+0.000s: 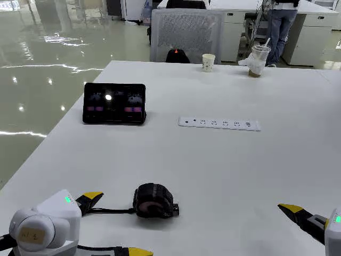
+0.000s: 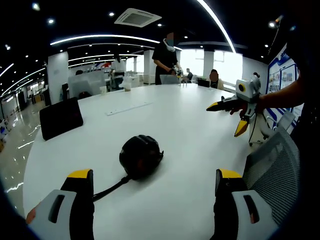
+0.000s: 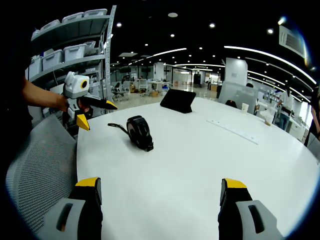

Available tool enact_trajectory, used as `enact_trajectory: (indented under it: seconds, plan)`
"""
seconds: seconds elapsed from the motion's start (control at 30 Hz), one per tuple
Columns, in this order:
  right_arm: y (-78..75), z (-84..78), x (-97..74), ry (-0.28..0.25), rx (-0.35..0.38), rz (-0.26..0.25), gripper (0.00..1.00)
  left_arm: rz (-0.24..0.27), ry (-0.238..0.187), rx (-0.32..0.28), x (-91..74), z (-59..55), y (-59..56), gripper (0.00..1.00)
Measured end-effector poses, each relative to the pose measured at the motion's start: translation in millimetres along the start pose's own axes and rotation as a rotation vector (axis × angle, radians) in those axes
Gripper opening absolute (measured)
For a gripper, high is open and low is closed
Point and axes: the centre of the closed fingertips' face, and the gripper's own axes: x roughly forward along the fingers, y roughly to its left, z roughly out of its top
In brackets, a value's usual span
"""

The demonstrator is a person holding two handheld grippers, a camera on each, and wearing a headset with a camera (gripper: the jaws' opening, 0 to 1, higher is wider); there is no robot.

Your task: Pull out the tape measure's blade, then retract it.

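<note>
A black tape measure [image 1: 154, 201] lies on the white table [image 1: 224, 170] near its front edge, with its black strap [image 1: 109, 211] trailing to the left and the blade inside the case. My left gripper [image 1: 116, 224] is open just left of it, its yellow tips on either side of the strap's end. In the left gripper view the tape measure [image 2: 140, 156] sits ahead between the open jaws. My right gripper [image 1: 303, 224] is open at the far right, well apart from the tape measure [image 3: 139, 131]. Each gripper view catches the other gripper [image 2: 226, 119] [image 3: 96, 115], held by a hand.
A dark tablet [image 1: 114, 103] stands at the back left and a white power strip [image 1: 219, 123] lies mid-table. A paper cup [image 1: 208, 62] and a plastic cup [image 1: 257, 60] are at the far edge, with a mesh chair [image 1: 185, 36] behind. A person [image 1: 281, 21] stands beyond.
</note>
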Motion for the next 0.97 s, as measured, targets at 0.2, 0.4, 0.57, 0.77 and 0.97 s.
enact_trajectory:
  seconds: [0.2,0.4,0.57,0.77,0.97]
  plan:
    - [0.6,-0.1,-0.8,0.000,0.001,-0.004,0.99,0.006,-0.004,-0.011,-1.9,0.9,2.1,0.99]
    - [-0.3,-0.1,-1.6,0.001,0.001,-0.007,0.99,0.005,-0.001,-0.017,-2.6,0.8,2.8,0.99]
    - [-0.4,0.6,-2.4,0.001,0.001,-0.008,0.99,0.004,-0.004,-0.020,-2.4,1.3,3.0,0.99]
    - [-1.5,0.2,-3.1,0.003,-0.001,-0.010,0.99,0.004,-0.002,-0.020,-2.1,0.2,2.9,0.99]
    - [-1.7,-0.1,-3.2,0.005,0.000,-0.010,0.99,-0.002,-0.002,-0.026,-2.6,-0.2,2.3,0.99]
